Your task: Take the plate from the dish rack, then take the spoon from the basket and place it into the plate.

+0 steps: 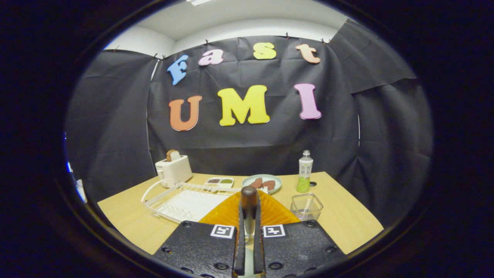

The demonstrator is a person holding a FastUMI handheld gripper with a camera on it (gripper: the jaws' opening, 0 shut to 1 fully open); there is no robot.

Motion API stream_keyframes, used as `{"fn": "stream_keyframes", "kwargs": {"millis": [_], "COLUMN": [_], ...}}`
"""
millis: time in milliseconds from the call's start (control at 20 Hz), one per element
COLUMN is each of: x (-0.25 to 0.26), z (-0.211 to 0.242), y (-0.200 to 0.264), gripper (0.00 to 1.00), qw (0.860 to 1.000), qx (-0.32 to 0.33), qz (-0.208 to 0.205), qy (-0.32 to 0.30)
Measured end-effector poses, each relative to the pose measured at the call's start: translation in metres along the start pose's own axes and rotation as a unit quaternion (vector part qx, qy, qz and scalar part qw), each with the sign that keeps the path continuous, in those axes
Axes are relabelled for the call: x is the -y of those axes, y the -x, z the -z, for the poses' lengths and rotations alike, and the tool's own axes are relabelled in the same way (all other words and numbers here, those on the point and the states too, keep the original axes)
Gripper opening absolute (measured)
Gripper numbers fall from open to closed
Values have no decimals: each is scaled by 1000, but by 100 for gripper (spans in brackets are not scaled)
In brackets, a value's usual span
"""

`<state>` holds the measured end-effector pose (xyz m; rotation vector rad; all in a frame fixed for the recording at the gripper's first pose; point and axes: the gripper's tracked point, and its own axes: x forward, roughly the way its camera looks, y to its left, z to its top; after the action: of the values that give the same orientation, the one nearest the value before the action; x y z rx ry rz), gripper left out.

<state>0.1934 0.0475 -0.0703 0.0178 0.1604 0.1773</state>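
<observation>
Gripper view: a toaster [174, 170] is sitting far left, the white dish rack [181, 202] lying nearer beside it. The gripper [249, 227] is pinching the spoon [249, 202] between nearly closed fingers, above the orange plate [222, 212]. The clear basket [306, 206] is standing right, bare wooden table [347, 216] stretching beyond it.

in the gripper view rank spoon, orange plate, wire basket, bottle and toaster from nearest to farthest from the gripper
1. Spoon: clamped between the fingers of the gripper.
2. Orange plate: just under and ahead of the fingers.
3. Wire basket: ahead, to the right.
4. Bottle: beyond the basket.
5. Toaster: far left, by the wall.
</observation>
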Motion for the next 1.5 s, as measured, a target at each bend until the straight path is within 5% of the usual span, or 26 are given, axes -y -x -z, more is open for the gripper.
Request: {"fn": "stream_keyframes", "kwargs": {"millis": [400, 850, 1200, 1500], "x": [-40, -30, -16, -7], "z": [70, 70, 42, 23], "y": [-10, -6, 31, 82], "gripper": [13, 19, 100, 100], "qw": [999, 999, 999, 998], "qx": [-49, -40, -7, 19], "qz": [-9, 27, 46, 59], "qy": [-4, 10, 6, -3]}}
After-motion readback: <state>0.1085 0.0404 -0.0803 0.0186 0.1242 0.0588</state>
